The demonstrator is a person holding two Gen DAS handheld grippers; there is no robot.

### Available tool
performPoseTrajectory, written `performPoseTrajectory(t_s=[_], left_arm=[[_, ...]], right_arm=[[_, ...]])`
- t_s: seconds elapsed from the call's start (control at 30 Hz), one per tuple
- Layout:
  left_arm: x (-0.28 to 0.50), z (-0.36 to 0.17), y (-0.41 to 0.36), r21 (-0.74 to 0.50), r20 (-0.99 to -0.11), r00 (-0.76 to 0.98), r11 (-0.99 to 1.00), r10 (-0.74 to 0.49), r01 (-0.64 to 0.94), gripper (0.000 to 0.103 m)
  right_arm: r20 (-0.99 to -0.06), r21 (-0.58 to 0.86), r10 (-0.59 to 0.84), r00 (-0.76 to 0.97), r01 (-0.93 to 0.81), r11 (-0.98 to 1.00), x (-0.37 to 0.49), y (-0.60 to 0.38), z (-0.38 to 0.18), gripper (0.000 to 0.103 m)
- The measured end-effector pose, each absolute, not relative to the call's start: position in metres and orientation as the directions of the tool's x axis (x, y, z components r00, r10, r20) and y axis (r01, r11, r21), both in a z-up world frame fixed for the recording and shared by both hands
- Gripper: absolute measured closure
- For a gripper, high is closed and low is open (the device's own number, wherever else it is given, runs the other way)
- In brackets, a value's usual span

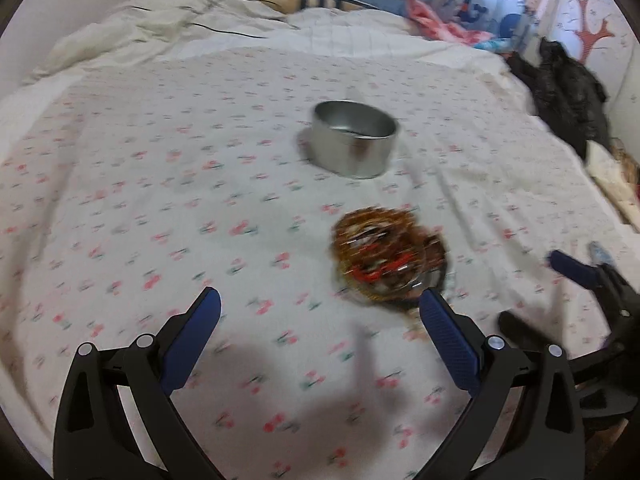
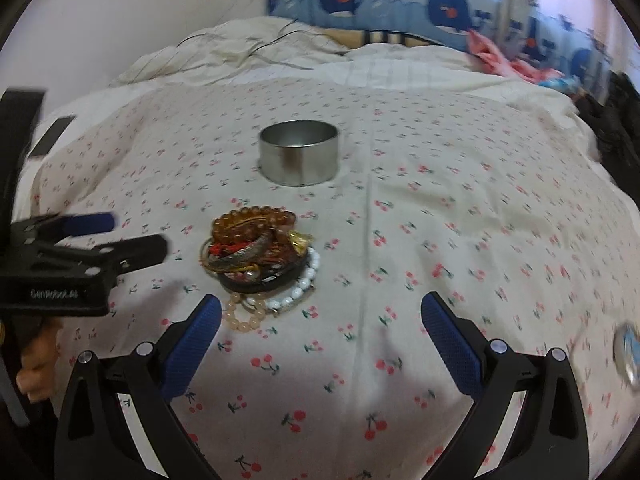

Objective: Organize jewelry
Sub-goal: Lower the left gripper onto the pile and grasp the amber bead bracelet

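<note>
Both my claws, the left gripper (image 1: 320, 312) and the right gripper (image 2: 320, 316), hang spread wide over the cherry-print sheet (image 2: 440, 240), holding nothing. Just beyond them the jewelry pile (image 2: 260, 258) lies heaped and untouched. Farther off the metal tin (image 2: 298, 152) stands upright and looks empty, so I judge the sorting hasn't begun.

A tin (image 2: 299, 153) stands on the bed (image 2: 460, 220), near its middle. A heap of bracelets (image 2: 260, 258) lies on the bed before the tin, apart from it, a little to the left. A rumpled quilt (image 2: 240, 50) lies behind the tin at the bed's far edge.
</note>
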State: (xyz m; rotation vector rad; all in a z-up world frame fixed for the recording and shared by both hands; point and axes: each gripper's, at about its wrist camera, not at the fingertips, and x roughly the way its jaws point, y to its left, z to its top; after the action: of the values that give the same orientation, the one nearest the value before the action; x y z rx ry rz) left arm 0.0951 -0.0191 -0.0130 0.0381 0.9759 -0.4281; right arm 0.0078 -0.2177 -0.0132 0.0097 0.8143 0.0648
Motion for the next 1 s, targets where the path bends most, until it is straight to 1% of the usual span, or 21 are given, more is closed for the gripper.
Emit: performPoseTrajectory(t_s=[0.03, 0.1, 0.17, 0.23, 0.27, 0.33, 0.37, 0.43, 0.47, 0.53, 0.57, 0.63, 0.83, 0.87, 0.93, 0.97, 1.0], left_arm=[[0.099, -0.013, -0.021, -0.183, -0.807, 0.468, 0.906, -0.36, 0.381, 0.007], [0.116, -0.015, -0.026, -0.29, -0.802, 0.388, 0.865, -0.453, 0.41, 0.007], [0.131, -0.019, -0.032, -0.36, -0.799, 0.328, 0.838, -0.504, 0.41, 0.007], [0.146, -0.022, -0.036, -0.401, -0.793, 0.299, 0.824, -0.531, 0.4, 0.007], [0.157, -0.026, -0.039, -0.45, -0.784, 0.257, 0.802, -0.565, 0.392, 0.007], [0.169, -0.032, -0.041, -0.512, -0.774, 0.198, 0.779, -0.601, 0.363, 0.007], [0.175, -0.036, -0.043, -0.53, -0.773, 0.179, 0.774, -0.609, 0.346, 0.008], [0.182, -0.041, -0.051, -0.519, -0.784, 0.17, 0.781, -0.597, 0.349, 0.008], [0.184, -0.044, -0.054, -0.523, -0.784, 0.161, 0.777, -0.6, 0.35, 0.008], [0.185, -0.052, -0.057, -0.548, -0.774, 0.138, 0.763, -0.618, 0.342, 0.016], [0.185, -0.056, -0.058, -0.554, -0.774, 0.128, 0.762, -0.62, 0.336, 0.018], [0.186, -0.063, -0.059, -0.554, -0.782, 0.113, 0.766, -0.613, 0.324, 0.025], [0.192, -0.068, -0.049, -0.587, -0.762, 0.124, 0.759, -0.635, 0.281, 0.032], [0.193, -0.069, -0.048, -0.585, -0.764, 0.127, 0.762, -0.633, 0.277, 0.039], [0.194, -0.072, -0.045, -0.585, -0.767, 0.119, 0.764, -0.63, 0.271, 0.058], [0.195, -0.075, -0.045, -0.579, -0.775, 0.113, 0.771, -0.622, 0.266, 0.063], [0.196, -0.077, -0.045, -0.569, -0.783, 0.112, 0.778, -0.612, 0.267, 0.074]], right_arm=[[-0.731, 0.031, 0.067, 0.679, -0.065, 0.997, 0.012, -0.218, -0.012, 0.007], [-0.745, 0.031, 0.086, 0.661, -0.095, 0.995, 0.023, -0.224, -0.008, 0.007], [-0.755, 0.019, 0.077, 0.651, -0.096, 0.995, 0.036, -0.233, -0.004, 0.007], [-0.764, 0.039, 0.084, 0.64, -0.084, 0.996, 0.048, -0.246, -0.004, 0.007], [-0.762, 0.043, 0.075, 0.643, -0.065, 0.997, 0.054, -0.253, -0.004, 0.007], [-0.76, 0.094, 0.09, 0.643, -0.029, 0.995, 0.06, -0.267, -0.007, 0.007], [-0.759, 0.142, 0.114, 0.641, -0.007, 0.99, 0.061, -0.276, -0.011, 0.007], [-0.765, 0.204, 0.143, 0.628, 0.027, 0.979, 0.061, -0.287, -0.016, 0.007], [-0.765, 0.204, 0.137, 0.629, 0.034, 0.978, 0.062, -0.288, -0.016, 0.007], [-0.763, 0.192, 0.124, 0.635, 0.038, 0.981, 0.062, -0.288, -0.013, 0.007], [-0.759, 0.188, 0.123, 0.639, 0.035, 0.982, 0.062, -0.287, -0.012, 0.007], [-0.757, 0.175, 0.117, 0.643, 0.028, 0.984, 0.064, -0.284, -0.011, 0.007], [-0.763, 0.155, 0.108, 0.637, 0.018, 0.988, 0.065, -0.279, -0.015, 0.007], [-0.763, 0.155, 0.109, 0.637, 0.016, 0.988, 0.065, -0.278, -0.016, 0.007], [-0.763, 0.154, 0.11, 0.636, 0.013, 0.988, 0.065, -0.277, -0.016, 0.007], [-0.764, 0.154, 0.111, 0.636, 0.012, 0.988, 0.065, -0.277, -0.016, 0.007], [-0.764, 0.154, 0.112, 0.636, 0.011, 0.988, 0.065, -0.276, -0.017, 0.007]])
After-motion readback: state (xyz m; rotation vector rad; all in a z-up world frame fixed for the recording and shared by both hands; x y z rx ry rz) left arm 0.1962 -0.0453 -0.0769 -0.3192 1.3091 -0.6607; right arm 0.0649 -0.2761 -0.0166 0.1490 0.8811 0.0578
